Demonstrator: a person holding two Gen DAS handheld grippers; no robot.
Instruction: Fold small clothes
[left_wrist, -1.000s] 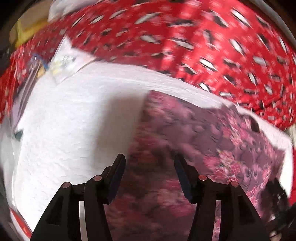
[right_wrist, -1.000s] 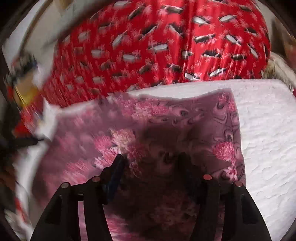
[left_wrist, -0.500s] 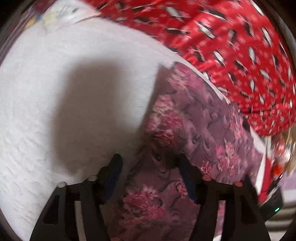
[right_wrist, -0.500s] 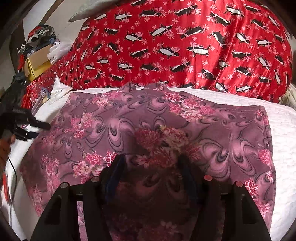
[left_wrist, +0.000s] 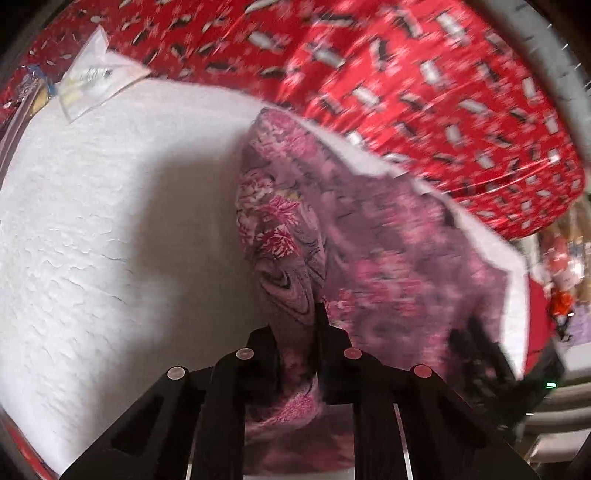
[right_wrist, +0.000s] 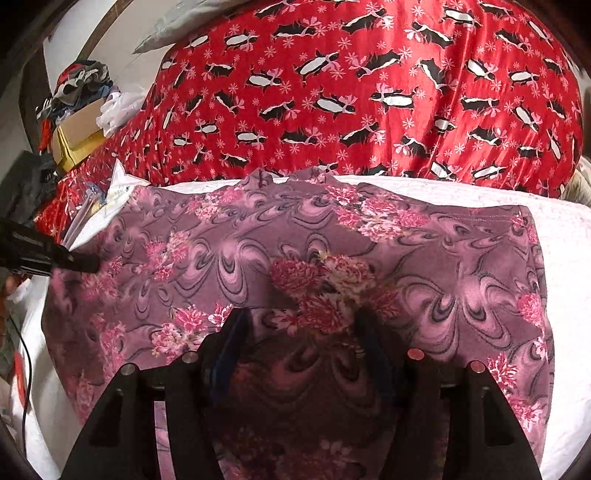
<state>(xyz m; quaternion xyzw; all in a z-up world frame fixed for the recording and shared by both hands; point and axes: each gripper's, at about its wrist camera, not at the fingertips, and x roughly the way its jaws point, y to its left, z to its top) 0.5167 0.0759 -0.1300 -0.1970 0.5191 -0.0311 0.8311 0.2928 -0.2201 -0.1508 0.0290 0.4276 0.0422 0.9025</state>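
A mauve garment with pink flowers (right_wrist: 229, 243) lies spread on a white quilted pad (right_wrist: 565, 225). My left gripper (left_wrist: 297, 325) is shut on the garment's left edge (left_wrist: 288, 266), and the cloth rises in a fold between its fingers. That gripper also shows at the far left of the right wrist view (right_wrist: 83, 263), touching the garment's edge. My right gripper (right_wrist: 301, 328) is open, its fingers spread over the near middle of the garment, where a folded edge lies.
A red penguin-print cover (right_wrist: 369, 92) lies behind the pad. A clear plastic packet (left_wrist: 92, 79) sits at the pad's far left corner. Boxes and piled clothes (right_wrist: 77, 107) stand at the far left. A cable (right_wrist: 26, 369) hangs at the left.
My left gripper has closed on the garment's left edge and lifted it into a fold. My right gripper stays open over the garment, which now lies spread flat.
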